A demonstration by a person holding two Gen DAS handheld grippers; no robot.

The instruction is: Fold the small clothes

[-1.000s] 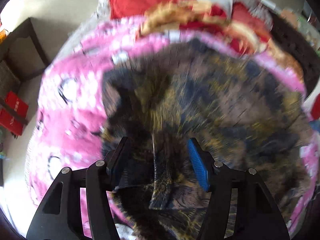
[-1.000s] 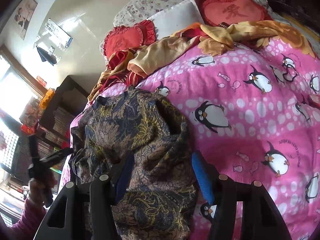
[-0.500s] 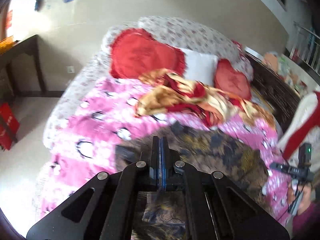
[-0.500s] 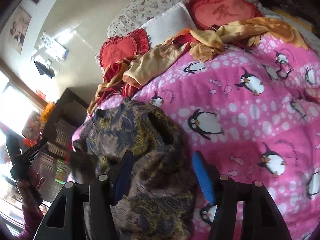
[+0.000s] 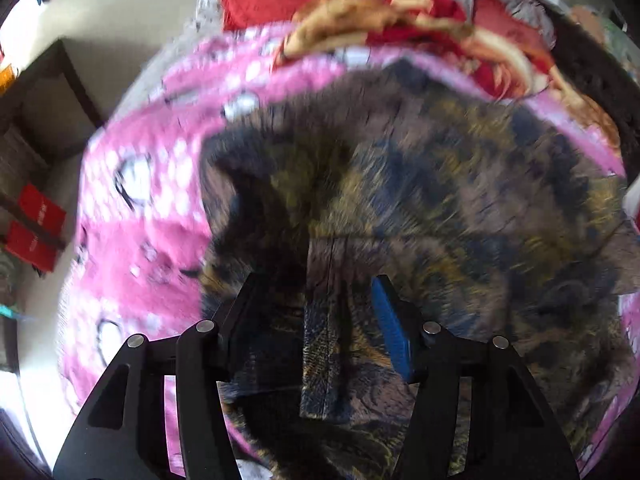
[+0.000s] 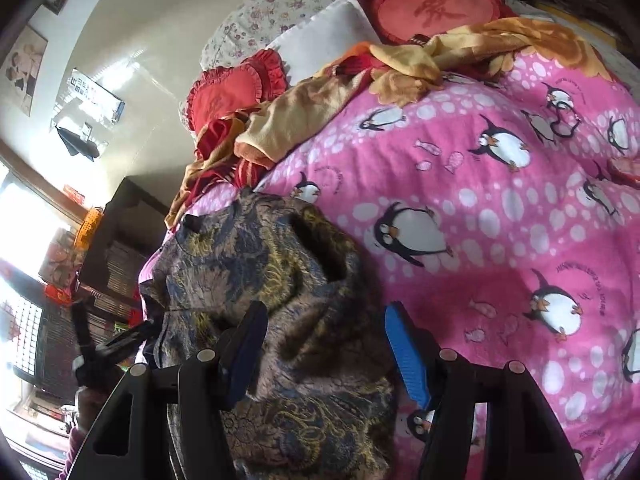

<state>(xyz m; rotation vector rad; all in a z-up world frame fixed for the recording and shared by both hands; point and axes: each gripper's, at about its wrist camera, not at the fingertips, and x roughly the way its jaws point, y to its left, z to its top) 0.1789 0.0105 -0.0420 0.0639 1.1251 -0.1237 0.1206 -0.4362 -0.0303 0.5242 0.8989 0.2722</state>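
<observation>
A dark blue-and-gold patterned garment lies spread on the pink penguin bedspread. My left gripper hovers low over the garment's near edge. Its jaws are opening, and a folded strip of the cloth lies loose between them, not pinched. The picture is blurred by motion. In the right wrist view the same garment bulges up in rumpled folds. My right gripper stands open over its near end, with cloth between the fingers but not clamped. The left gripper shows at the garment's far left edge, held by a hand.
A crumpled yellow-and-red cloth lies across the bed's head, by two red heart cushions and a white pillow. The pink bedspread stretches right of the garment. A dark cabinet stands left of the bed, with red boxes on the floor.
Half a second ago the left gripper was shut and lifted, looking across the bed. Now it is back down over the garment with its jaws apart. The right gripper has barely moved.
</observation>
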